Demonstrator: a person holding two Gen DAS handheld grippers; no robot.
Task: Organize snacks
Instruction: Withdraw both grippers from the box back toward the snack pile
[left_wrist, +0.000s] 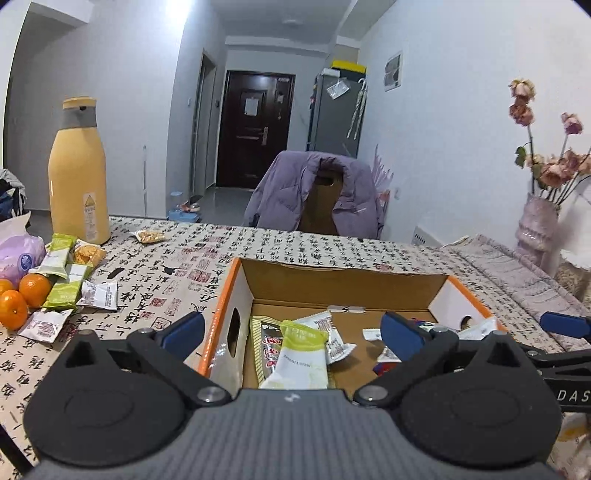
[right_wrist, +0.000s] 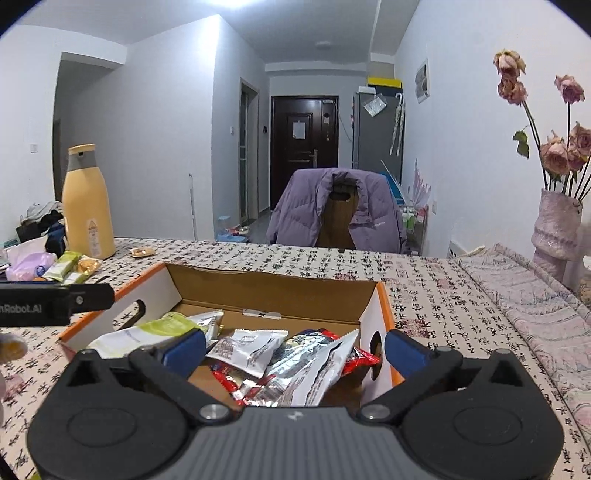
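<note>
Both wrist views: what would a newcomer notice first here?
The open cardboard box at the centre, with snack packets inside, under both open grippers. At far left, a tall yellow bottle stands behind loose snacks and oranges.

An open cardboard box with orange rims and white side walls (right_wrist: 384, 295) sits mid-tabletop, holding a loose heap of green-and-white, silver and red foil snack packets (right_wrist: 280, 362). More green and white wrapped snack packets (left_wrist: 70, 288) lie flat near the tabletop's left edge, well apart from the box.
</note>
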